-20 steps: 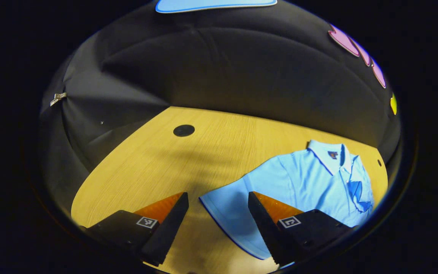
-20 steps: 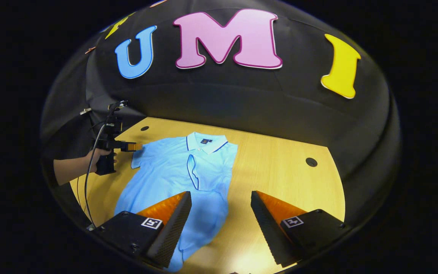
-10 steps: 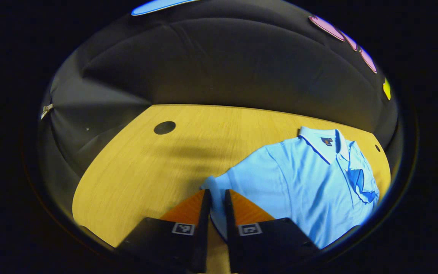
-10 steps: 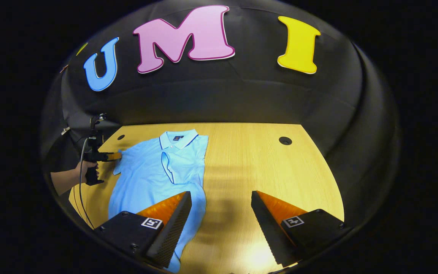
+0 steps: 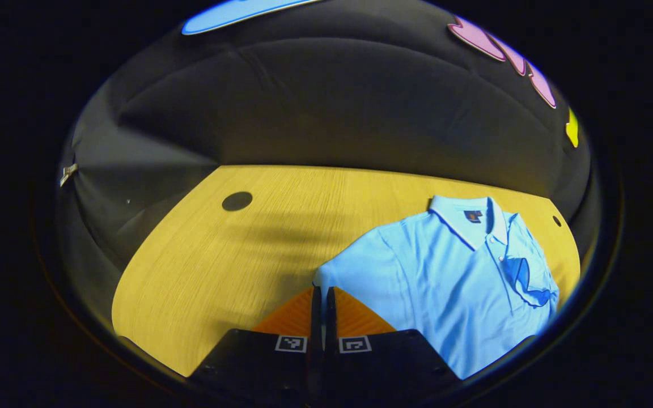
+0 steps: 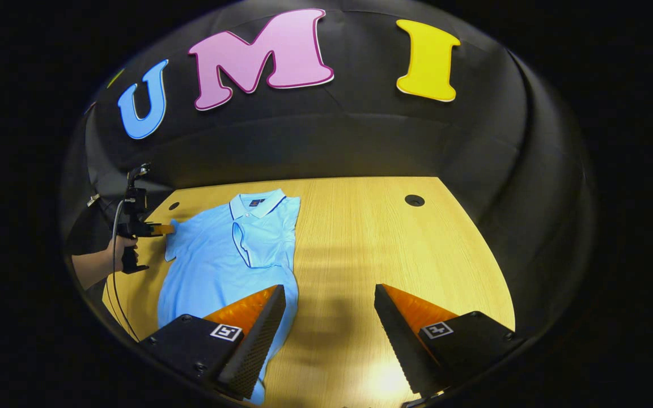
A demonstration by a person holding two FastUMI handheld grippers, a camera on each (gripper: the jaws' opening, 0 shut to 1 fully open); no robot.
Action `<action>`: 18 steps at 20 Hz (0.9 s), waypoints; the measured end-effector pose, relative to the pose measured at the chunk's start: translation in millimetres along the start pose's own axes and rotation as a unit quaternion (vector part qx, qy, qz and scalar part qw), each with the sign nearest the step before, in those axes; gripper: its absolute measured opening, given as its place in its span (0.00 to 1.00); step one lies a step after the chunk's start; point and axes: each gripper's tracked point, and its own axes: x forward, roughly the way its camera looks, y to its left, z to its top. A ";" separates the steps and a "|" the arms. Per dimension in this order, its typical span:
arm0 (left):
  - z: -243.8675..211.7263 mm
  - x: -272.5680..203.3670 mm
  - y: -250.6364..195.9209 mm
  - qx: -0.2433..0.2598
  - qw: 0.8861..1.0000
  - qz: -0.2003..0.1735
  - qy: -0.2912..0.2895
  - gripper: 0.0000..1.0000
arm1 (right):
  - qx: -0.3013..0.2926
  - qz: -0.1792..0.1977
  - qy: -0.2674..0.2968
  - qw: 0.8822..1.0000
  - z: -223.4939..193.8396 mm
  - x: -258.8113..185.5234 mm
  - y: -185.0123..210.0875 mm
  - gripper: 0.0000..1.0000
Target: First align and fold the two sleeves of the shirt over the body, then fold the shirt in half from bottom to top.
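Left gripper view has the left gripper (image 5: pixel 321 294) at the bottom, its two fingers pressed together on the edge of the left sleeve (image 5: pixel 355 272) of a light blue polo shirt with dark-piped collar (image 5: pixel 451 266). From that pinch the shirt spreads away to the right across the yellow wood-grain table (image 5: pixel 219 260), collar toward the black cloth wall; the other sleeve (image 5: pixel 525 280) lies folded over the chest. A round dark hole (image 5: pixel 237 200) sits in the tabletop well apart to the left. Right gripper view shows the right gripper (image 6: pixel 329 317) with fingers spread wide, holding nothing, above the table beside the shirt's lower hem. Farther off, a hand (image 6: pixel 117 249) holds the left gripper at the sleeve.
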 end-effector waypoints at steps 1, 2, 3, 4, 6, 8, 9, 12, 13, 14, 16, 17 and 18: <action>9.9 -4.0 -7.4 0.003 1.000 -0.009 -0.007 0.06 | 0.001 -0.004 0.001 1.000 -1.8 -1.8 -2.7 0.99; 20.7 -8.6 -16.7 0.008 1.000 -0.017 -0.015 0.06 | 0.002 -0.011 -0.002 1.000 -2.4 -2.0 -7.4 0.98; 30.5 -12.1 -26.9 0.014 0.999 -0.025 -0.024 0.06 | 0.004 -0.016 -0.008 1.000 -1.4 -5.3 -10.1 0.98; 39.7 -16.0 -38.8 0.022 0.999 -0.034 -0.032 0.06 | 0.006 -0.018 -0.010 1.000 -2.1 -7.7 -10.4 0.98; 54.2 -24.7 -65.2 0.033 0.997 -0.053 -0.043 0.11 | 0.014 -0.017 -0.006 1.000 -5.8 -10.6 -9.2 0.99; 64.2 -33.6 -97.0 0.033 0.995 -0.080 -0.050 0.06 | 0.019 -0.015 -0.004 1.000 -7.6 -12.3 -8.0 0.99; 67.0 -36.7 -113.0 0.031 0.994 -0.095 -0.052 0.10 | 0.020 -0.015 -0.003 1.000 -8.0 -14.8 -6.9 0.99; 64.3 -44.6 -169.7 0.008 0.985 -0.165 -0.050 0.06 | 0.019 -0.017 -0.004 1.000 -9.8 -20.0 -6.5 0.99; 59.2 -46.8 -185.7 0.003 0.982 -0.184 -0.045 0.06 | 0.019 -0.020 -0.006 1.000 -10.1 -19.5 -7.1 0.99; 56.7 -49.0 -196.8 0.000 0.981 -0.191 -0.041 0.06 | 0.022 -0.022 -0.006 1.000 -11.9 -20.4 -7.1 0.98; 50.9 -55.6 -214.7 -0.008 0.978 -0.204 -0.034 0.10 | 0.032 -0.021 -0.002 0.999 -17.4 -27.3 -4.2 0.99; 49.9 -62.5 -223.9 -0.015 0.976 -0.215 -0.033 0.27 | 0.038 -0.021 -0.002 0.999 -20.4 -31.8 -2.0 0.99; 48.8 -67.4 -229.4 -0.022 0.974 -0.222 -0.035 0.45 | 0.042 -0.022 -0.001 0.999 -24.5 -35.3 0.7 0.99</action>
